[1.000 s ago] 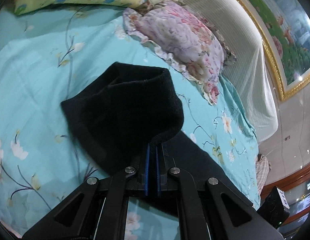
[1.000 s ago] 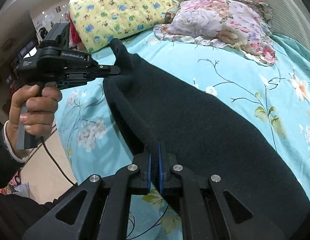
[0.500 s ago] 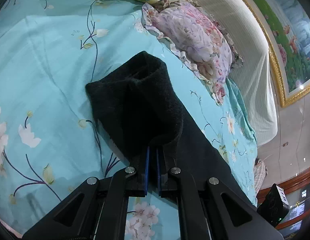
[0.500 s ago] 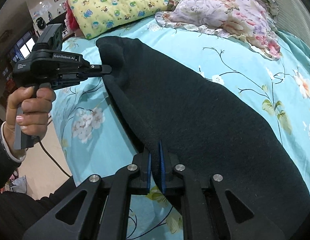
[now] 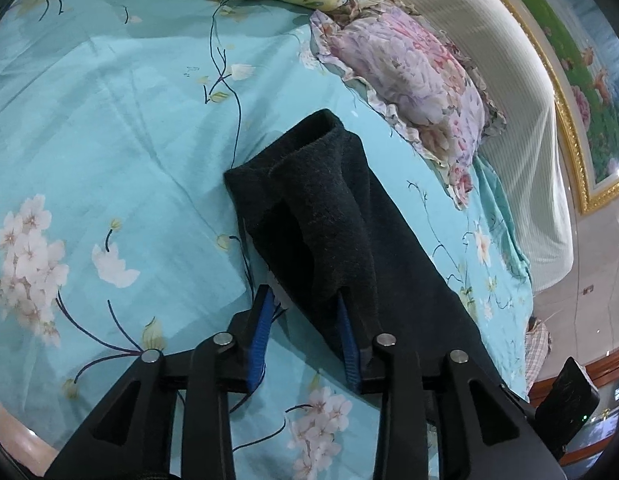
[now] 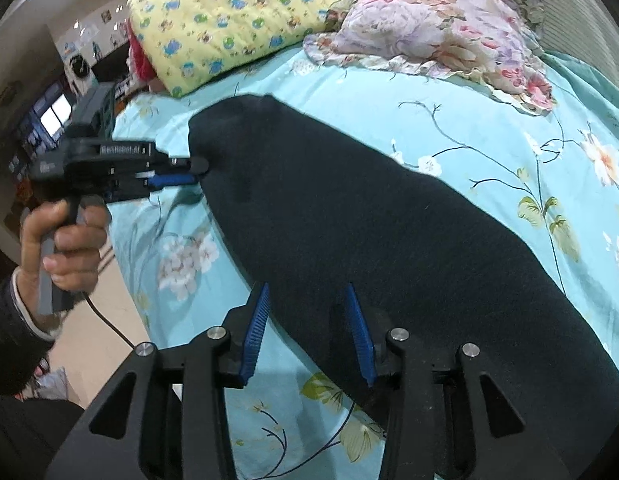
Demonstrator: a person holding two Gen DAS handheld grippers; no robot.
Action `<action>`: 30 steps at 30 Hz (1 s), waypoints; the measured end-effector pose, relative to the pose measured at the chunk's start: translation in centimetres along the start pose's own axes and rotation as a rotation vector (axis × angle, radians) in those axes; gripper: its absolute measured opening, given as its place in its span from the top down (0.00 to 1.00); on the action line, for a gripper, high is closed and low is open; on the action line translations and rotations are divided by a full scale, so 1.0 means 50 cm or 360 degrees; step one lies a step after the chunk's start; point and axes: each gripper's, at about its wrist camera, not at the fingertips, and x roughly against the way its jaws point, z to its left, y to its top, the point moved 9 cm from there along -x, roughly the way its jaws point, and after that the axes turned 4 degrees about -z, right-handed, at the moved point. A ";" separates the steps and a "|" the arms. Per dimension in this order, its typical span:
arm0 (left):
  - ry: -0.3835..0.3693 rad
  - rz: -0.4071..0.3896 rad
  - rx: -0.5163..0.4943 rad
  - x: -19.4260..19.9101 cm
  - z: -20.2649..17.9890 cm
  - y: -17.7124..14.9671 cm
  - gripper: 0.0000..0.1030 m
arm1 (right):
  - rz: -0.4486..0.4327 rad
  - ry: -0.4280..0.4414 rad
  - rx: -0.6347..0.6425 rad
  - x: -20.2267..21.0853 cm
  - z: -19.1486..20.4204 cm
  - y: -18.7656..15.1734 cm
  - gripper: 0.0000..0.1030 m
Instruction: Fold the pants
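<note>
The black pants [image 6: 389, 232] lie flat along the near edge of the turquoise floral bed sheet [image 6: 489, 128]. In the left wrist view the leg end [image 5: 309, 200] lies rumpled on the sheet. My left gripper [image 5: 305, 300] is open, its jaws wide apart astride the near edge of the cloth; it also shows in the right wrist view [image 6: 189, 172] at the far end of the pants. My right gripper [image 6: 307, 292] is open, its blue pads [image 6: 257, 320] either side of the pants' near edge.
A yellow patterned pillow [image 6: 229, 20] and a pink floral pillow [image 6: 437, 28] lie at the head of the bed. A striped headboard [image 5: 509, 100] is behind them. The bed edge and floor [image 6: 93, 320] are at the left.
Both grippers were shut on the pants edge and held it up; the pants came down onto the sheet and both grippers have opened and let go.
</note>
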 end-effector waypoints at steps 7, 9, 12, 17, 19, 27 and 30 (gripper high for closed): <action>-0.0020 0.0008 0.0018 -0.002 0.002 0.009 0.59 | -0.0066 -0.0010 -0.0151 0.016 -0.047 0.027 0.60; -0.0020 0.0020 0.0002 -0.007 -0.003 0.011 0.57 | -0.0081 -0.0017 -0.0199 0.018 -0.062 0.032 0.60; -0.0003 0.0047 -0.0027 -0.021 -0.012 0.017 0.55 | -0.0105 -0.0025 -0.0301 0.019 -0.093 0.044 0.60; 0.0039 0.0106 -0.0047 -0.052 -0.008 0.021 0.54 | -0.0154 -0.0027 -0.0449 0.016 -0.146 0.072 0.60; 0.0042 0.0118 -0.0040 -0.060 -0.001 0.023 0.54 | -0.0173 -0.0037 -0.0481 0.014 -0.166 0.086 0.60; -0.0004 0.0115 -0.0025 -0.073 0.014 0.044 0.54 | -0.0071 -0.0031 -0.0506 -0.056 -0.236 0.137 0.60; -0.0027 0.0120 -0.0013 -0.077 0.018 0.050 0.54 | -0.0010 -0.0032 -0.0465 -0.091 -0.247 0.150 0.60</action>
